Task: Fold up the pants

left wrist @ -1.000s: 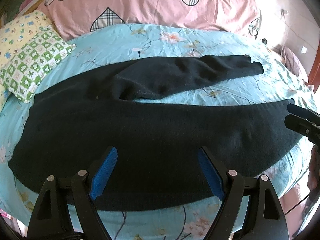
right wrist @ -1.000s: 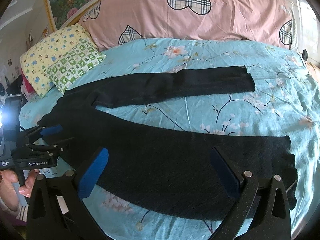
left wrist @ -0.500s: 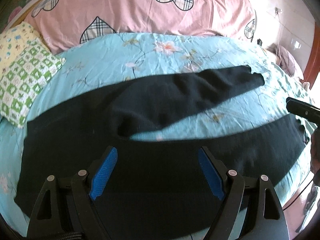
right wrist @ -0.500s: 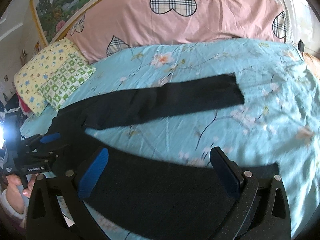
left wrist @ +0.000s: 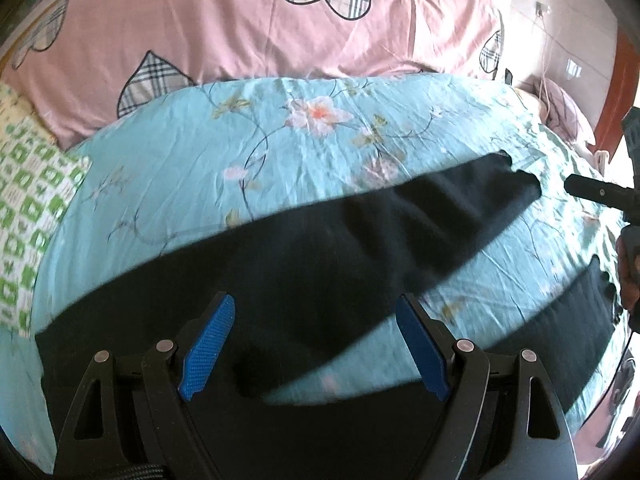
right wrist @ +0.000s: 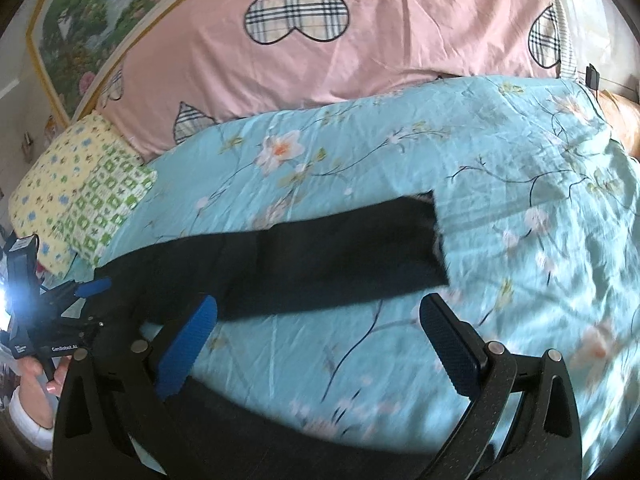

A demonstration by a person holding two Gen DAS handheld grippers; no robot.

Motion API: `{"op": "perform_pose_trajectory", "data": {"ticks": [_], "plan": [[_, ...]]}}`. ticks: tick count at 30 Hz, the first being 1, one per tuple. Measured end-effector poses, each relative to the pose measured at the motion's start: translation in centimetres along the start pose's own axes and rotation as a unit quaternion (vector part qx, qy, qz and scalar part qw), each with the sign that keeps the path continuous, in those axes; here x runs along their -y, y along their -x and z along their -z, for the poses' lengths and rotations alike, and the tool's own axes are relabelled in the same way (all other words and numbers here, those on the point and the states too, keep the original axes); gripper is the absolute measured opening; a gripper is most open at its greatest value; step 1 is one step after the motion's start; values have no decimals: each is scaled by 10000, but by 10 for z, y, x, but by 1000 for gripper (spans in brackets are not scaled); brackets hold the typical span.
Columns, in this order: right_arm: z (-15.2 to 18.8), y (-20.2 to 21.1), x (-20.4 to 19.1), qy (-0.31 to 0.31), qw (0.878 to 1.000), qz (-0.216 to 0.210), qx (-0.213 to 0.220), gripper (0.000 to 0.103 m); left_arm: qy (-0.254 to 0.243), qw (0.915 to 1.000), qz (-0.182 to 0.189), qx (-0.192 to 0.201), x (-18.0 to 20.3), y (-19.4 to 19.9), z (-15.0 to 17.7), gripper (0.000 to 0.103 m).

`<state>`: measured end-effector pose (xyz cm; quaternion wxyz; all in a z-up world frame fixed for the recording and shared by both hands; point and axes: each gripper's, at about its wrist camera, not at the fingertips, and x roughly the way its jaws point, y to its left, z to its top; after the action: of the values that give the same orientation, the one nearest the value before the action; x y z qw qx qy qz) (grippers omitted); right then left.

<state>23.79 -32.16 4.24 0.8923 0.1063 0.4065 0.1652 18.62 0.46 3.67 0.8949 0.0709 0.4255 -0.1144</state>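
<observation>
Black pants (left wrist: 320, 264) lie spread on the turquoise floral sheet (left wrist: 280, 152), with the two legs splayed apart. The far leg (right wrist: 340, 256) ends in a cuff (right wrist: 434, 236); the near leg (right wrist: 288, 424) runs under my right gripper. My left gripper (left wrist: 316, 348) is open above the crotch area, with nothing between its blue pads (left wrist: 208, 348). My right gripper (right wrist: 320, 344) is open above the strip of sheet between the legs, just short of the far leg. Each gripper shows in the other's view: the right gripper (left wrist: 600, 192) and the left gripper (right wrist: 60, 320), held by a hand (right wrist: 36, 380).
A pink duvet with plaid hearts (right wrist: 320, 48) is piled along the back of the bed. A green-checked pillow (right wrist: 108, 208) and a yellow one (right wrist: 52, 196) lie at the left. A framed painting (right wrist: 100, 8) hangs behind. The bed's right edge (left wrist: 592, 392) drops off nearby.
Both grippers have moved forward over the near leg toward the far leg, which now looks larger and closer. Both stay open and the pants have not been disturbed.
</observation>
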Motion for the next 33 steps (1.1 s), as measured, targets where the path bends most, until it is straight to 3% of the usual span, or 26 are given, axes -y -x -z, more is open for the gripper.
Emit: {"op": "perform_pose_trajectory", "data": {"ticks": [5, 13, 27, 30, 32, 33], "plan": [[-22, -14, 18, -68, 9999, 56, -49, 98, -174, 9992, 329, -112, -6, -26, -29, 83], [-53, -54, 50, -159, 9984, 186, -512, 89, -565, 9959, 621, -351, -12, -72, -62, 83], [-66, -103, 72, -171, 9947, 138, -1002, 86, -1418, 9787, 980, -1119, -5, -153, -84, 83], [-68, -107, 72, -149, 9947, 83, -1011, 74, -1533, 9739, 1054, -1300, -1, -166, -82, 81], [-68, -107, 73, -151, 9945, 74, -1034, 57, -1592, 9720, 1121, -1316, 2, -167, -82, 74], [-69, -108, 74, -145, 9945, 78, -1032, 51, -1622, 9707, 1181, -1322, 3, -165, -82, 64]]}}
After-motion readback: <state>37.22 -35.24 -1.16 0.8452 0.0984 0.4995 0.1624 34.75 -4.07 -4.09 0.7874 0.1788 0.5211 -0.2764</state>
